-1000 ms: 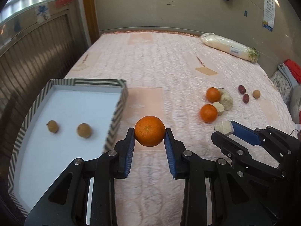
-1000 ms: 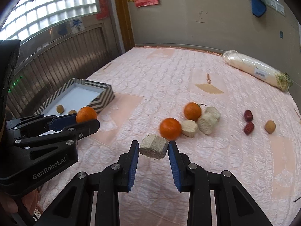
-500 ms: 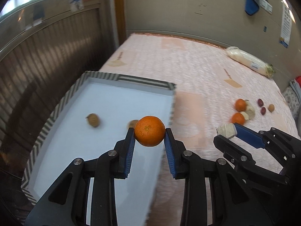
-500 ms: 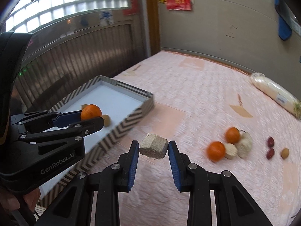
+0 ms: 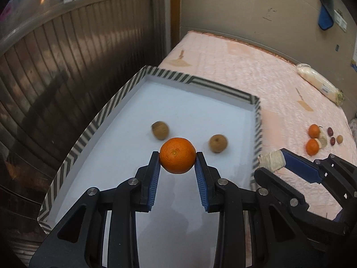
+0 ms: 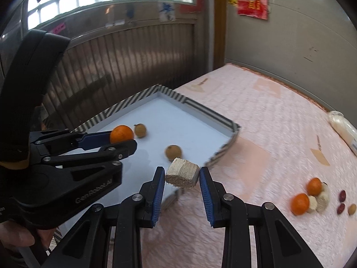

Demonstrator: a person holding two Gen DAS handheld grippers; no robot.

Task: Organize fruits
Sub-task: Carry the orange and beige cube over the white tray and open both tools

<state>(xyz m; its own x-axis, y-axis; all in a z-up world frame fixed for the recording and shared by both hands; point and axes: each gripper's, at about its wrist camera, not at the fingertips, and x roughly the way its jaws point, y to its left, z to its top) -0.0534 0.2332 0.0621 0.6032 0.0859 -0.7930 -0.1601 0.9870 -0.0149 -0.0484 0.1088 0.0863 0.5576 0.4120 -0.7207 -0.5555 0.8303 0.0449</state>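
Note:
My left gripper (image 5: 177, 159) is shut on an orange (image 5: 177, 155) and holds it above the white floor of the striped tray (image 5: 200, 82). Two small brown fruits (image 5: 160, 130) (image 5: 218, 143) lie in the tray. My right gripper (image 6: 181, 174) is shut on a beige fibrous chunk (image 6: 182, 173) over the tray's near right edge (image 6: 225, 147). In the right wrist view the left gripper (image 6: 121, 138) with the orange (image 6: 121, 134) is at the left. Two more oranges (image 6: 300, 203) (image 6: 314, 186) lie on the pink bed.
Beside the loose oranges lie pale chunks (image 6: 322, 198), two dark red fruits (image 6: 341, 202) and a small tan fruit (image 6: 352, 209). A white wrapped bundle (image 5: 319, 84) lies at the far right. A brown panelled wall (image 5: 67, 67) runs along the tray's left.
Both grippers have swung left from over the bed to over the tray, each still holding its object. The loose fruits have slid to the right edge of both views.

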